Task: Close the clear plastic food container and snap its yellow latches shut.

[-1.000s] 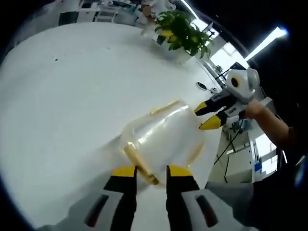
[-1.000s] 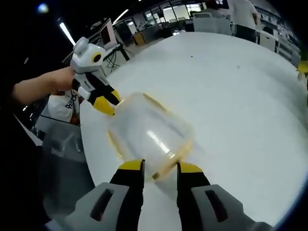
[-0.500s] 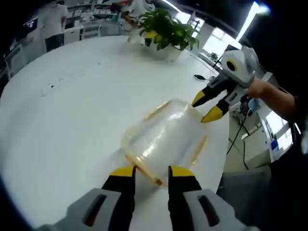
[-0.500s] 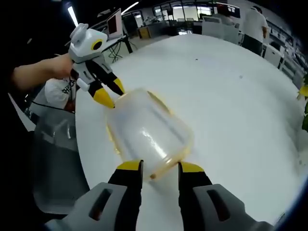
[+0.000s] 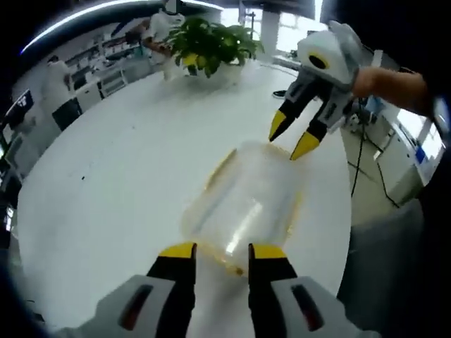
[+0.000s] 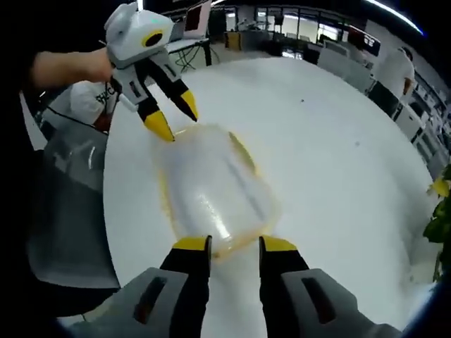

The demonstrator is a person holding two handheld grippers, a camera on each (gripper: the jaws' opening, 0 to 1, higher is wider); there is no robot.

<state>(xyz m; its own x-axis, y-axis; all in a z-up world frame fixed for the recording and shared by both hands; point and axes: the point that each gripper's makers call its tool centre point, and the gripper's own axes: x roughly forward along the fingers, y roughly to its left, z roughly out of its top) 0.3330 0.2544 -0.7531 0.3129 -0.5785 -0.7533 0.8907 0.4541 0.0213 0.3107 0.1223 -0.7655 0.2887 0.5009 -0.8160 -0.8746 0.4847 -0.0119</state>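
The clear plastic food container [image 5: 248, 205] [image 6: 211, 191] lies on the round white table [image 5: 120, 176] [image 6: 338, 155], lengthwise between the two claws. The left gripper [image 5: 217, 250] [image 6: 175, 116] has its jaws parted, empty, at one short end. The right gripper [image 6: 234, 243] [image 5: 289, 141], likewise spread and empty, sits at the opposite end, tips just beside the rim. A potted plant [image 5: 208, 46] stands beyond.

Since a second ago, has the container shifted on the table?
Cannot tell. Both cameras swung, but the container lies by the same table edge, each tool at one end.
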